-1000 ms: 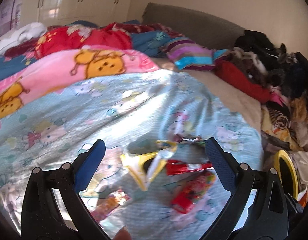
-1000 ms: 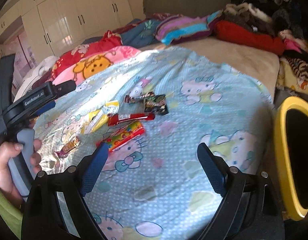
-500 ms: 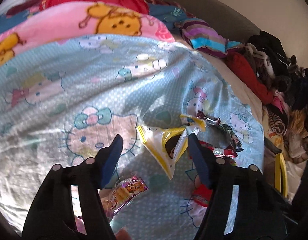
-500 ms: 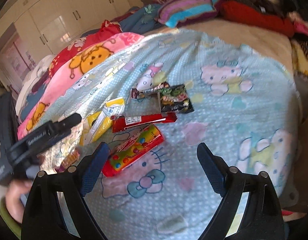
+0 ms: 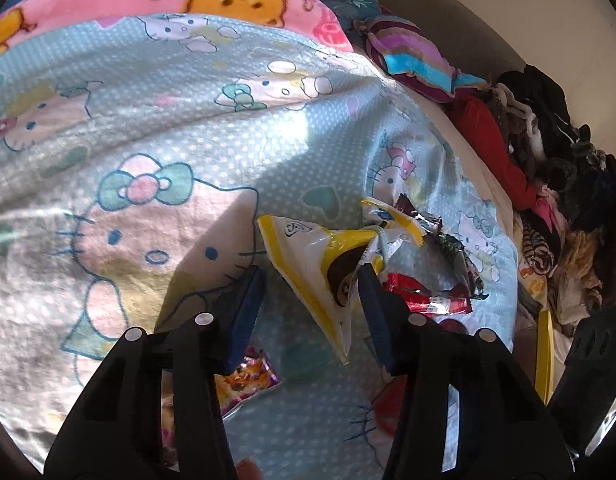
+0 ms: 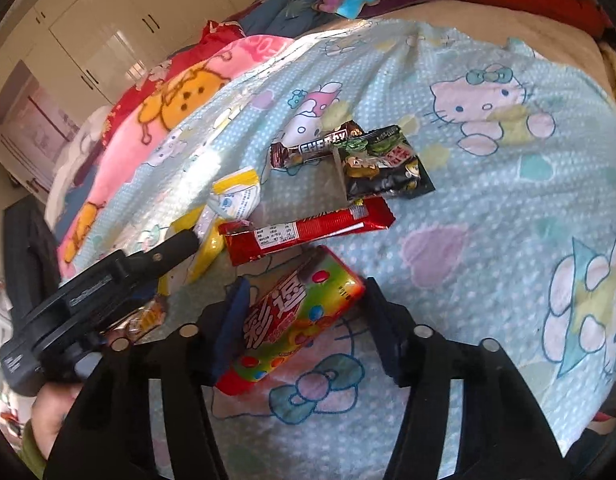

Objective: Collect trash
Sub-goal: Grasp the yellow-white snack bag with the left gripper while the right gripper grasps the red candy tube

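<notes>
Looking along my left gripper (image 5: 310,284), I have the jaws apart around the yellow-and-white wrapper (image 5: 320,256), which lies on the blue cat-print bedsheet (image 5: 156,128); my right-hand finger crosses over the wrapper's dark printed patch, and whether either pad touches the plastic I cannot tell. Print on that wrapper is too small to read. Behind it a crumpled red wrapper (image 5: 424,296) and a dark foil one (image 5: 456,248) are partly covered, and a purple-and-orange sachet (image 5: 248,376) is half hidden under my left-hand finger. A strip of yellow bin rim (image 5: 545,356) is cut off at the right edge of the sheet, beside a dark blurred shape I cannot identify. Through my right wrist camera, my right gripper (image 6: 304,308) also stands open, its fingers either side of the near end of the red candy box (image 6: 296,320), which bears white Chinese characters and coloured sweets; contact is unclear. Beyond it on the sheet lie a long red wrapper (image 6: 308,232) with a white label panel too fine to read, a brown bar reading "ENERGY" (image 6: 316,146), and a black snack packet (image 6: 384,164) with cartoon art, touching the bar. My left gripper (image 6: 108,292) intrudes from the left, covering part of the yellow-and-white wrapper (image 6: 236,200) and most of the sachet (image 6: 148,316); its lettering is blurred.
</notes>
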{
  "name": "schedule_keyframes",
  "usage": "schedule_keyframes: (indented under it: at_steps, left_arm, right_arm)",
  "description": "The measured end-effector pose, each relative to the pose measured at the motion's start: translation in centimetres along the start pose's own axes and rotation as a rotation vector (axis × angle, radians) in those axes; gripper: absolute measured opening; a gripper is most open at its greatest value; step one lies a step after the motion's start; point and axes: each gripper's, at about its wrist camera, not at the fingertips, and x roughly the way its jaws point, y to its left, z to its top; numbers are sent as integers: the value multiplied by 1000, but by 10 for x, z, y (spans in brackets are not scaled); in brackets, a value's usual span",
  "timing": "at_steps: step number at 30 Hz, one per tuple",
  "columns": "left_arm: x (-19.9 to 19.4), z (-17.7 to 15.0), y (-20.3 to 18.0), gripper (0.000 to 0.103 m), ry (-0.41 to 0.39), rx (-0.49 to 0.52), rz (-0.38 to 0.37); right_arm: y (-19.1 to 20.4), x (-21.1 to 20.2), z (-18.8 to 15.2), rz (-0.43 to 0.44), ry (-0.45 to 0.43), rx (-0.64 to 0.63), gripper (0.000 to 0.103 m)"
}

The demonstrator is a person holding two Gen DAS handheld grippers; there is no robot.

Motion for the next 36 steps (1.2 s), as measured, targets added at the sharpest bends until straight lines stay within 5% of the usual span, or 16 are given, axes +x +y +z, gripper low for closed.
schedule_keyframes:
  at_steps: [4,5,8,14,18,28,31,32,33,36]
  left_arm:
    - [0,-2,-7,27,-5,8,0]
    - [0,-2,-9,27,-7,14,4]
    - [-1,-4,-14,25,-10,29,5]
    - [-19,1,-22,21,-70,53,-9]
    - [-40,11,-27,20,-135,72,-9]
    - [-75,23,-46,20,-225,130,-28]
    - [-79,24,-49,20,-236,129,-36]
    - [-80,24,-50,20,-236,132,-37]
    - [-80,24,-50,20,-237,134,-39]
    - [-80,23,-51,20,-235,136,-47]
  right_arm:
    - [-19,-19,-2,87,-15,94,28]
    - [-22,-25,-3,87,-20,98,0]
    - [-28,-33,-10,16,3,62,1]
    - [-49,-39,-20,75,13,182,3]
    - [-51,-44,-14,100,-13,245,44]
    - [-20,-3,7,49,69,272,62]
    - [-13,11,13,16,94,278,63]
    - [-10,14,15,0,99,260,56]
    - [-6,15,17,-6,96,232,39]
    - [2,10,14,67,70,161,36]
